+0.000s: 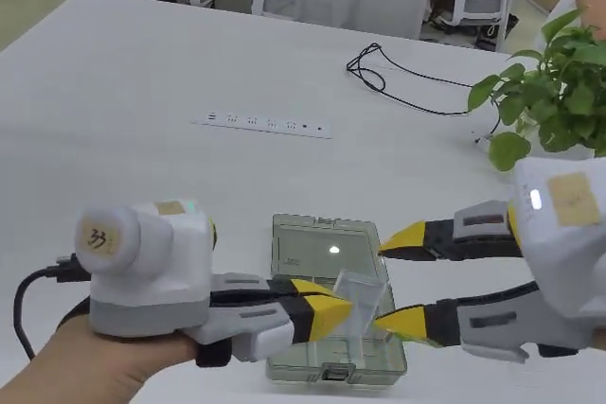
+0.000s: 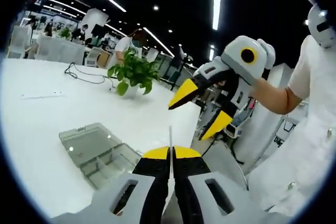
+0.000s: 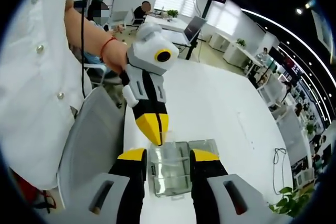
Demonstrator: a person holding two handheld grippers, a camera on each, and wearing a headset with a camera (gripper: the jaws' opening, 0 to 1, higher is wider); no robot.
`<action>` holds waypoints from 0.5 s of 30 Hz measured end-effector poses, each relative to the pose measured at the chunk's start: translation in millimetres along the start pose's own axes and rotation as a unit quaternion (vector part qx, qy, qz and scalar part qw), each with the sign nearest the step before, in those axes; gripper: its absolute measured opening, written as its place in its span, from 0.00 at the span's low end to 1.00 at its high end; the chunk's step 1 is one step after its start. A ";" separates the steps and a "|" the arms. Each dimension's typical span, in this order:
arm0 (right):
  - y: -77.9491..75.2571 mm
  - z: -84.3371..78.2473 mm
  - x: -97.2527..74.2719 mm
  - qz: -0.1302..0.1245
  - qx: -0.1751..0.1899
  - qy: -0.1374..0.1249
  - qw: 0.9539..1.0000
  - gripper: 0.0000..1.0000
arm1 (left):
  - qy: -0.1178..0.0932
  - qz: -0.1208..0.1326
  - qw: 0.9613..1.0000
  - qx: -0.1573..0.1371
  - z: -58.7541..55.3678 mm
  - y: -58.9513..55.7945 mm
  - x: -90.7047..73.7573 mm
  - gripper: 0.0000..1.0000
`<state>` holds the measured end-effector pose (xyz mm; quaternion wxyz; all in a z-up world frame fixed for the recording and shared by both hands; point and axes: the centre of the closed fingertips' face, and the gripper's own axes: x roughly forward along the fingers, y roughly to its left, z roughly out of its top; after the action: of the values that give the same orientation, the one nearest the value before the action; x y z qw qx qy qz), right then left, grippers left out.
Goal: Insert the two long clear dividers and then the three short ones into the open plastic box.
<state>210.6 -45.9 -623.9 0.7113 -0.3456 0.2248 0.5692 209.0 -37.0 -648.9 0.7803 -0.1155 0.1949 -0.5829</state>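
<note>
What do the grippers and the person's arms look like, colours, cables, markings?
Both the left gripper and right gripper have white-and-grey bodies and black jaws with yellow tips. Each bears a tan sticker; a black cable trails from the left one. The person wears a white buttoned top and a red cord at one wrist.

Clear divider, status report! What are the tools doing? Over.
Left tool shut on a clear divider, held over the open plastic box. Right tool open, close by. Power strip and plant far back, not in the way.

white power strip [image 1: 265, 125], black cable [image 1: 398, 82], potted plant [image 1: 554, 92]
</note>
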 end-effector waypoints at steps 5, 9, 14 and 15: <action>0.7 5.9 -4.0 0.032 0.027 -0.025 0.999 0.31 | 0.012 -0.025 0.998 0.054 0.1 -12.2 0.4 0.00; 4.0 8.7 -5.3 0.055 0.042 -0.035 0.997 0.30 | 0.023 -0.039 0.995 0.084 -3.1 -18.7 -0.6 0.00; 10.4 11.9 -5.8 0.080 0.056 -0.045 0.994 0.29 | 0.032 -0.054 0.992 0.106 -5.2 -24.6 -2.6 0.00; 11.3 11.6 -5.6 0.083 0.057 -0.044 0.994 0.28 | 0.035 -0.056 0.992 0.110 -5.7 -25.4 -2.9 0.00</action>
<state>197.4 -39.7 -614.9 0.6893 -0.2594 0.2535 0.6271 183.9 -41.5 -643.2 0.7471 -0.0198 0.1499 -0.6473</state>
